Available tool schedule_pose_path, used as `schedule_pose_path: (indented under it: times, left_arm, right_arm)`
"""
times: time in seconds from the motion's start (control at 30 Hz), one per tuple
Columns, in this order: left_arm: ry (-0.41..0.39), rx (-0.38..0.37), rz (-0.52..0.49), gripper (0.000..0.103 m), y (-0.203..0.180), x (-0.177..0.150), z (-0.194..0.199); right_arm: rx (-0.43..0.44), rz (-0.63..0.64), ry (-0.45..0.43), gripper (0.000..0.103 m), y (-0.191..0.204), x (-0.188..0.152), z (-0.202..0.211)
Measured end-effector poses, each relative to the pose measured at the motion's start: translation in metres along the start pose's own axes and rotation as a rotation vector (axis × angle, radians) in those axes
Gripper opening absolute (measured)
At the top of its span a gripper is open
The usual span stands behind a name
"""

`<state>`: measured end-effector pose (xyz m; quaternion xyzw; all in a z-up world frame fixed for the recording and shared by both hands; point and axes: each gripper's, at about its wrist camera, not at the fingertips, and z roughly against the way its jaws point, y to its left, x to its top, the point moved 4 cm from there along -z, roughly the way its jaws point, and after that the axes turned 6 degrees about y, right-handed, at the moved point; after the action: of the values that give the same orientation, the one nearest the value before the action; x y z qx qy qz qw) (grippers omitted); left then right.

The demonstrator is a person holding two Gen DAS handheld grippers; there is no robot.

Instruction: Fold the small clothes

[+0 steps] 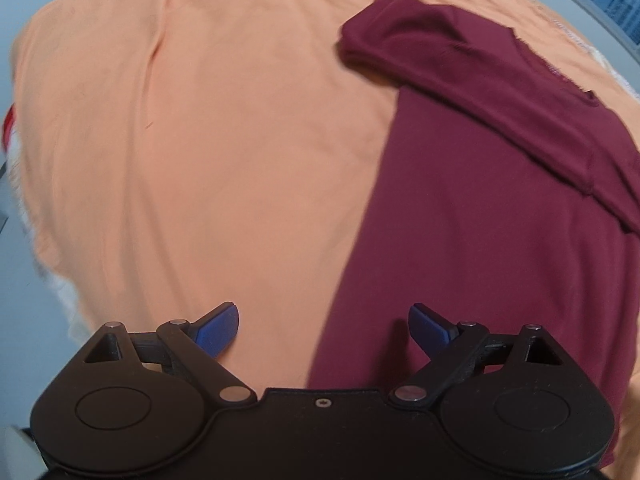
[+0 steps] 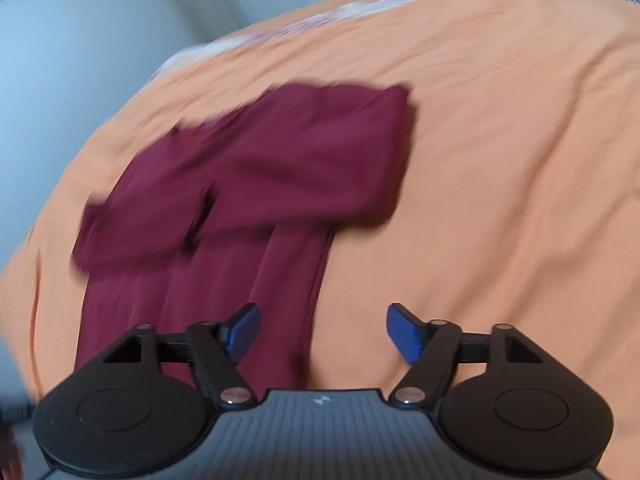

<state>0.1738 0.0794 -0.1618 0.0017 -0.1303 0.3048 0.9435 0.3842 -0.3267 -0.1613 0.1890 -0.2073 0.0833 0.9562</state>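
While spread, maroon shirt (image 1: 480,240), sleeves crossed.

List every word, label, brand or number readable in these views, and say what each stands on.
None can be read.
Neck label inside the maroon long-sleeved cotton shirt: pale marks, too small and blurred.
Small pale emblem on the right gripper body: a shape, no letters.

Shirt (image 1: 480,240) lies flat on bedsheet (image 1: 200,160), both sleeves folded in across its upper part. Left gripper (image 1: 324,328) hangs over shirt's left edge, right gripper (image 2: 323,330) over its right edge. Wall (image 2: 80,40) behind bed.
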Motion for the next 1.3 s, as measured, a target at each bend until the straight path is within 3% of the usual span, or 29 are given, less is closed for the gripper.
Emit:
schedule_pose_path:
  times: [0.07,0.2,0.3,0.47,0.77,1.03,1.07,1.13,1.2,1.3]
  left_arm:
    - [0.008,0.017,0.008,0.094,0.007,-0.009,0.002]
    - [0.007,0.046,-0.008,0.098,0.016,-0.028,0.011]
    - [0.009,0.074,-0.051,0.101,0.018,-0.041,0.017]
    - [0.016,0.090,-0.131,0.102,0.017,-0.061,0.022]
    - [0.004,0.067,-0.279,0.102,0.005,-0.080,0.027]
    - [-0.037,0.060,-0.373,0.102,0.000,-0.084,0.036]
    - [-0.038,0.064,-0.389,0.102,-0.001,-0.085,0.034]
    - [-0.056,0.059,-0.431,0.102,-0.005,-0.087,0.033]
    - [-0.102,0.056,-0.481,0.102,-0.009,-0.090,0.035]
    - [-0.175,0.057,-0.591,0.102,-0.020,-0.097,0.037]
  right_arm:
    - [-0.009,0.069,0.033,0.089,0.011,-0.034,0.007]
    - [-0.052,0.214,0.101,0.094,0.034,-0.096,0.015]
    - [-0.114,0.263,0.074,0.103,0.047,-0.124,0.025]
    - [-0.214,0.421,0.039,0.103,0.070,-0.153,0.030]
    - [-0.438,1.014,-0.036,0.103,0.137,-0.191,-0.002]
    - [-0.562,1.317,-0.081,0.102,0.161,-0.210,-0.030]
    - [-0.549,1.322,-0.079,0.096,0.161,-0.210,-0.031]
    - [-0.494,1.297,-0.041,0.071,0.162,-0.209,-0.028]
    - [-0.461,1.269,0.008,0.028,0.162,-0.207,-0.023]
    - [-0.411,1.159,0.042,0.020,0.164,-0.193,-0.009]
